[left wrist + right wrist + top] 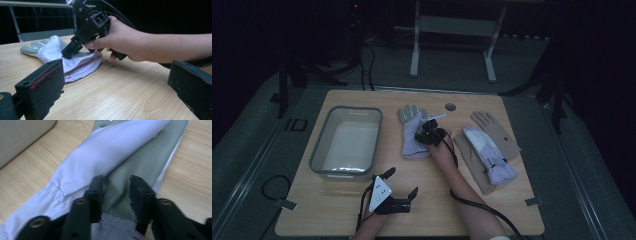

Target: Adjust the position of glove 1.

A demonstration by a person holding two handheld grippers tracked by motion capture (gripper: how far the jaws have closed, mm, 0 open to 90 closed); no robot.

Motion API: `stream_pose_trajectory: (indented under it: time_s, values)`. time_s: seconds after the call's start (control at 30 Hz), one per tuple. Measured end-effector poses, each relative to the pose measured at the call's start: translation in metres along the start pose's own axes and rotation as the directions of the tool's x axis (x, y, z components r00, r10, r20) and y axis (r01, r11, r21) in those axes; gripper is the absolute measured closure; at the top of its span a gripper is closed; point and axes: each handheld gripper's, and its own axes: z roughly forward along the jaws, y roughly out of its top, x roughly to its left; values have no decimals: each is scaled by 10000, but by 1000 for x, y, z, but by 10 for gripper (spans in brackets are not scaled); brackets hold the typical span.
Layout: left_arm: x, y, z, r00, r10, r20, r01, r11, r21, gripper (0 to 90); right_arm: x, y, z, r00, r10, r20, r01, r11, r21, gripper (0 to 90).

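Note:
A lavender and grey glove (pixel 409 145) lies flat near the middle of the wooden table (pixel 437 210), fingers pointing away. My right gripper (pixel 424 128) points down on its palm side. In the right gripper view the jaws (pixel 116 187) stand close together with a fold of the grey palm fabric (pixel 117 187) pinched between them, and the lavender back (pixel 112 152) folds over beside it. The left gripper view shows that gripper's tip (pixel 68 52) pressed into the glove (pixel 52 50). My left gripper (pixel 402 182) rests near the front edge, open with nothing between its jaws (pixel 115 75).
A grey plastic bin (pixel 354 109) stands on the left of the table. At the right a second lavender glove (pixel 489 155) lies across a tan glove (pixel 499 130). A round grommet (pixel 450 107) sits near the far edge. Cables trail off the front.

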Motion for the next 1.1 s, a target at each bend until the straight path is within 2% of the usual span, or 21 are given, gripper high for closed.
stream_pose_trajectory:
  time_s: [0.1, 0.27, 0.43, 0.63, 0.8, 0.83, 0.87, 0.97, 1.07, 1.1]
  values:
    - [0, 0, 0, 10000, -21, -27, 21, 10000, -18, 12, 1, 0, 0, 10000, 96, 0, -96, 9999, 32, 768]
    - [0, 0, 0, 10000, -35, -61, 35, 10000, -29, 12, 2, 3, -2, 9993, 376, -62, -375, 9991, 192, 866]
    - [0, 0, 0, 10000, -43, -55, 42, 10000, -51, 12, 7, 5, -8, 9987, 510, -78, -510, 9987, 67, 886]
    - [1, 0, -1, 9999, -113, -20, 113, 9999, -73, 12, 9, 8, -24, 9979, 640, -27, -640, 9972, -381, 888]
    - [1, 0, -1, 9999, -147, -20, 147, 9999, -64, 12, 7, 8, -45, 9959, 896, -106, -901, 9934, -710, 890]
    - [1, 0, -1, 9999, -147, -20, 147, 9999, -64, 12, 7, 8, -45, 9959, 896, -106, -901, 9934, -710, 890]
    - [1, 0, -1, 9999, -134, -9, 134, 9999, -52, 12, 7, 8, -59, 9955, 940, -91, -945, 9913, -914, 890]
    - [1, 0, 0, 9999, -155, 0, 155, 9999, -41, 12, 7, 7, -79, 9937, 1111, -170, -1123, 9850, -1311, 890]
    - [2, 0, 0, 9999, -170, 1, 170, 9998, -39, 12, 8, 7, -88, 9934, 1130, -177, -1144, 9829, -1445, 890]
    - [2, 0, 0, 9998, -188, 10, 188, 9998, -16, 12, 10, 4, -111, 9922, 1238, -134, -1241, 9755, -1816, 890]
